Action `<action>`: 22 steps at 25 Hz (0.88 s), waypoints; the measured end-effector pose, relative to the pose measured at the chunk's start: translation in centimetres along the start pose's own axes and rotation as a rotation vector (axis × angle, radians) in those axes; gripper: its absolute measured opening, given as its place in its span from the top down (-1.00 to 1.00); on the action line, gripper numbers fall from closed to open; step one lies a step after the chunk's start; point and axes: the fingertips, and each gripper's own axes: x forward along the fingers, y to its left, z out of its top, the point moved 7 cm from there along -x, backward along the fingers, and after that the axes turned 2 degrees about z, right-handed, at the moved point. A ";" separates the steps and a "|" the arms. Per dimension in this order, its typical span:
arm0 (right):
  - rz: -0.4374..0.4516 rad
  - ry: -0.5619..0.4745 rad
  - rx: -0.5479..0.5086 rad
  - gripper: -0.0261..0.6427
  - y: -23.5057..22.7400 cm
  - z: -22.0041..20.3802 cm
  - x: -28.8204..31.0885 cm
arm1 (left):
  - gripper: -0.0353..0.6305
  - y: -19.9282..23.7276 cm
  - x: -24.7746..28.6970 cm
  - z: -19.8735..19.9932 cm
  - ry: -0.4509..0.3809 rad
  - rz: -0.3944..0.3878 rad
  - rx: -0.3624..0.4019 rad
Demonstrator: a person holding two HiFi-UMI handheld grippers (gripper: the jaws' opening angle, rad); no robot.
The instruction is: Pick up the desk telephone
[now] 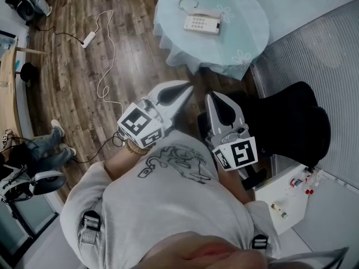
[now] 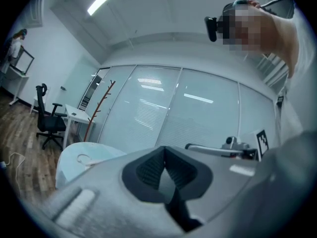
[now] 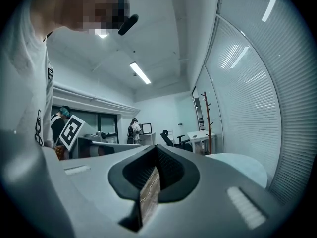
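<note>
The white desk telephone (image 1: 202,23), with its coiled cord beside it, lies on a round table under a pale blue cloth (image 1: 241,15) at the top of the head view. Both grippers are held close to my chest, well short of that table. My left gripper (image 1: 186,88) points toward it with its jaws shut and nothing between them. My right gripper (image 1: 211,96) sits beside it, likewise shut and empty. In the left gripper view the shut jaws (image 2: 166,167) fill the foreground, with the table (image 2: 74,157) low at the left. In the right gripper view my right gripper (image 3: 154,170) has the table (image 3: 242,165) at its right.
A black office chair (image 1: 291,122) stands right of my grippers. A small white stand (image 1: 283,198) with little items is at lower right. A power strip with a white cable (image 1: 88,38) trails over the wooden floor. A seated person's legs (image 1: 53,142) are at left. Glass walls with blinds (image 1: 325,66) lie rightward.
</note>
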 end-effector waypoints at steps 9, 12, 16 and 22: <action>-0.011 0.026 -0.010 0.90 -8.3 2.2 13.5 | 0.89 13.6 6.9 4.9 0.017 0.024 0.035; -0.013 0.030 -0.019 0.90 -10.3 3.4 17.7 | 0.89 17.3 8.6 6.7 0.021 0.020 0.025; -0.017 0.040 -0.033 0.90 -12.3 4.6 22.0 | 0.89 21.4 10.4 8.5 0.024 0.003 0.016; -0.032 0.061 -0.041 0.90 -14.6 5.9 27.1 | 0.89 26.5 12.8 10.5 0.056 -0.021 0.006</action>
